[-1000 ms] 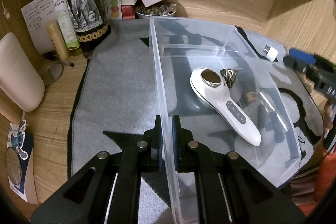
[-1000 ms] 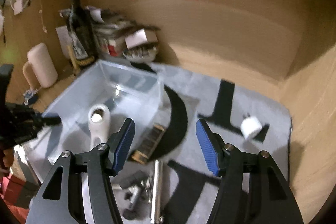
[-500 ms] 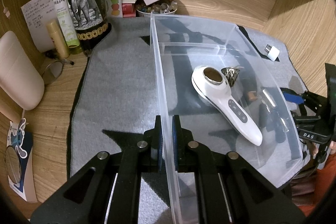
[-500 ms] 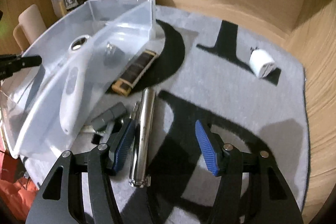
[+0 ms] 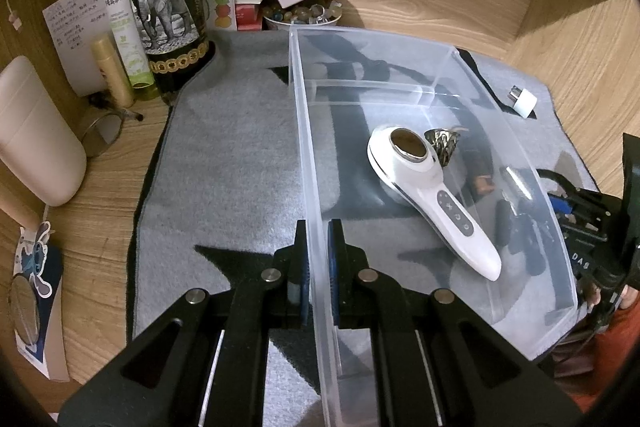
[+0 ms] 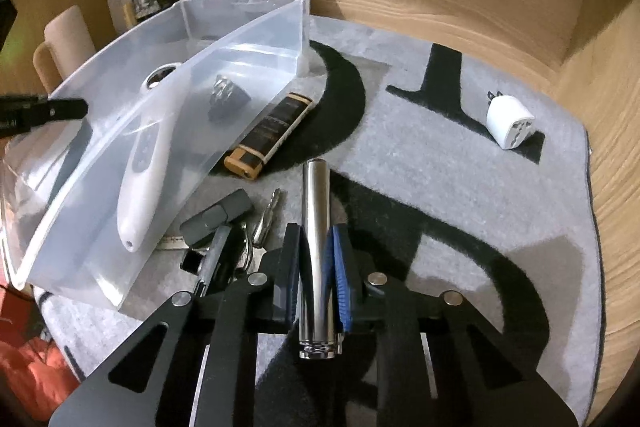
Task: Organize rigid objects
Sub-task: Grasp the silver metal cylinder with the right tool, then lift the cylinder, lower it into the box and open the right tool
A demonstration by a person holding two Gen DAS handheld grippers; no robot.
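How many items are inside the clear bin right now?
2 visible. A white handheld device lies diagonally on the floor of the clear bin; a small faceted metal piece sits beside its head. Dark shapes seen through the far wall appear to lie outside it.

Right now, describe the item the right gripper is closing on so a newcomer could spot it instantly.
Start at the clear plastic bin on the grey mat. Just outside its near wall lies a cluster of small dark items, and beside them a metal tube lies lengthwise between the closing jaws of the right gripper. It is the only shiny, mirror-smooth silver cylinder there; the lighter beyond it is flat, black and tan.
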